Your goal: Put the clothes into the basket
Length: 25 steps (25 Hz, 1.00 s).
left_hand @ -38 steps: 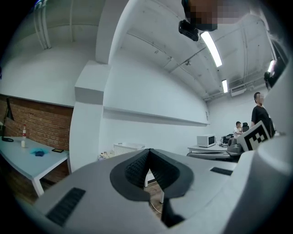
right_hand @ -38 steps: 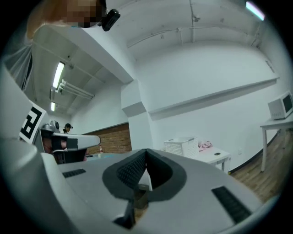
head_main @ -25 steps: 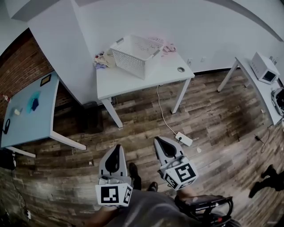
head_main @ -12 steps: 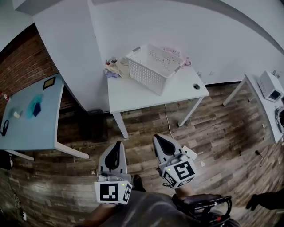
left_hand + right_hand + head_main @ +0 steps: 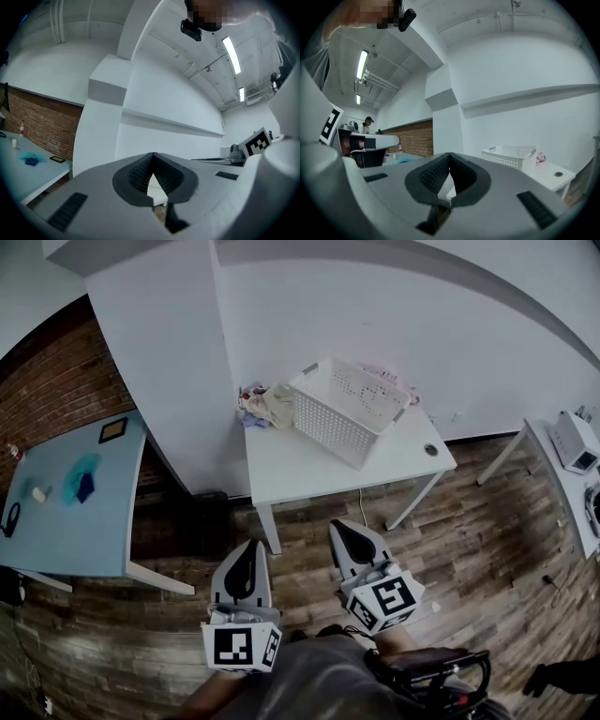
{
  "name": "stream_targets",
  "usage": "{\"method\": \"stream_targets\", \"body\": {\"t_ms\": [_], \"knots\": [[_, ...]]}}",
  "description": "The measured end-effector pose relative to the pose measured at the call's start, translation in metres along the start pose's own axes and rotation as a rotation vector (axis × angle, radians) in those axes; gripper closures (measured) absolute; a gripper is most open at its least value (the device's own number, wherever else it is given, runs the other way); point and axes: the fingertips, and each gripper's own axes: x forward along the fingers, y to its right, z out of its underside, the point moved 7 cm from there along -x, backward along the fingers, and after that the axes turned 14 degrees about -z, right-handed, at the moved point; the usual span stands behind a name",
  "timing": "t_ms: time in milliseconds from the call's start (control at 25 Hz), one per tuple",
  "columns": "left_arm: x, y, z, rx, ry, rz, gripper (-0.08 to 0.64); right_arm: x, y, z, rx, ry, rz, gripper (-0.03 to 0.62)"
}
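A white perforated basket (image 5: 351, 409) stands on a white table (image 5: 319, 465) against the wall; it also shows in the right gripper view as the basket (image 5: 509, 156). A crumpled pile of cream and pink clothes (image 5: 266, 405) lies left of the basket, and pink clothes (image 5: 392, 382) lie behind it. My left gripper (image 5: 247, 547) and right gripper (image 5: 339, 530) hover over the wooden floor, short of the table's front edge. Both are shut with nothing between the jaws, as the left gripper (image 5: 152, 155) and right gripper (image 5: 450, 155) show in their own views.
A light blue table (image 5: 70, 502) with small items stands at the left by a brick wall (image 5: 47, 399). Another white table (image 5: 562, 474) with a white device (image 5: 574, 442) is at the right. A person (image 5: 368, 124) stands far off in the right gripper view.
The table and basket have slid right and nearer in the head view as I walked toward them. Both grippers kept their place below, still shut and empty.
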Motion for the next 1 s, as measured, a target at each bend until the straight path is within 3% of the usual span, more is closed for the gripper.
{"method": "stream_targets", "body": {"t_ms": [480,1000], "knots": [[0.049,-0.015,0.013,-0.005,-0.029,-0.022,0.552,0.045,0.035,0.002,-0.01,-0.002,-0.014,0.584],[0.176,-0.009,0.033,0.021,-0.12,-0.021,0.552,0.13,0.106,0.037,0.094,-0.097,-0.115,0.584]]}}
